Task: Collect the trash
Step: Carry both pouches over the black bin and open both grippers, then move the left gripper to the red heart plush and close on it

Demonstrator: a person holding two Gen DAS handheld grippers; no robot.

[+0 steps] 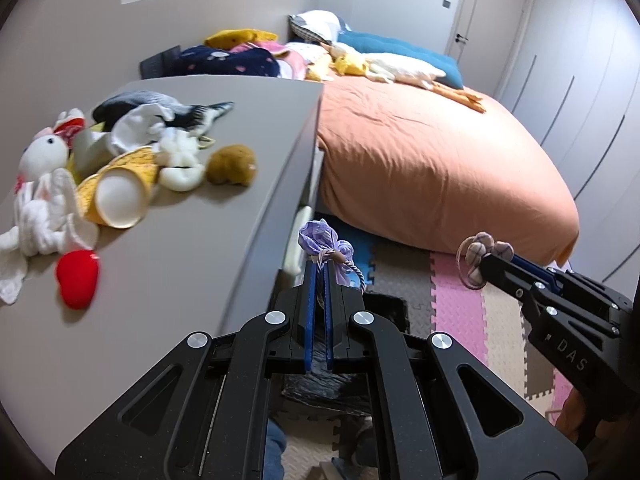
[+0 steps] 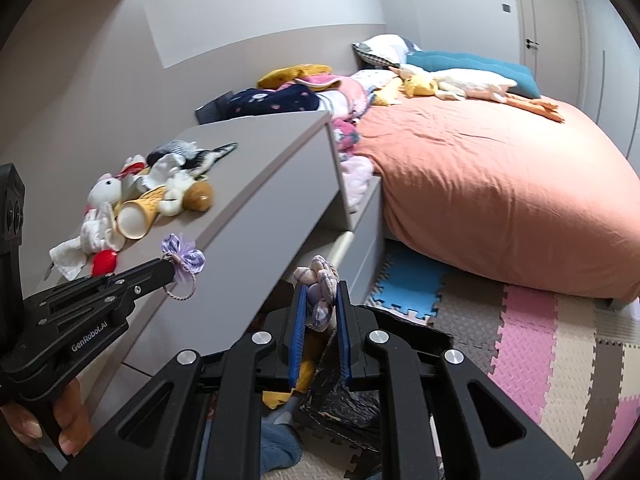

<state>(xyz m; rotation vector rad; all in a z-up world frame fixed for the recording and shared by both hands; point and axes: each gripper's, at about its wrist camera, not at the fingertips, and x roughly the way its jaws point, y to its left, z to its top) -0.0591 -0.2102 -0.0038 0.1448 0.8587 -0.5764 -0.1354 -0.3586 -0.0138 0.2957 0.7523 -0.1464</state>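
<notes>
Your left gripper (image 1: 319, 266) pinches a purple ribbon bow (image 1: 325, 245); your right gripper (image 2: 322, 294) squeezes a checked cloth flower (image 2: 318, 280). Both hang above the black-lined bin (image 2: 344, 400) near you. Next, let go.

The right gripper (image 2: 320, 292) is squeezing a soft checked cloth flower (image 2: 316, 276) between its blue fingers (image 2: 298, 336). The left gripper (image 2: 170, 266) is coming in from the left side, pinching a purple ribbon bow with a twisted string (image 2: 184, 260). Both are hanging over a black lined bin (image 2: 344, 404) on the floor. A grey dresser (image 2: 256, 184) is holding a pile of soft toys (image 2: 148, 196).
</notes>
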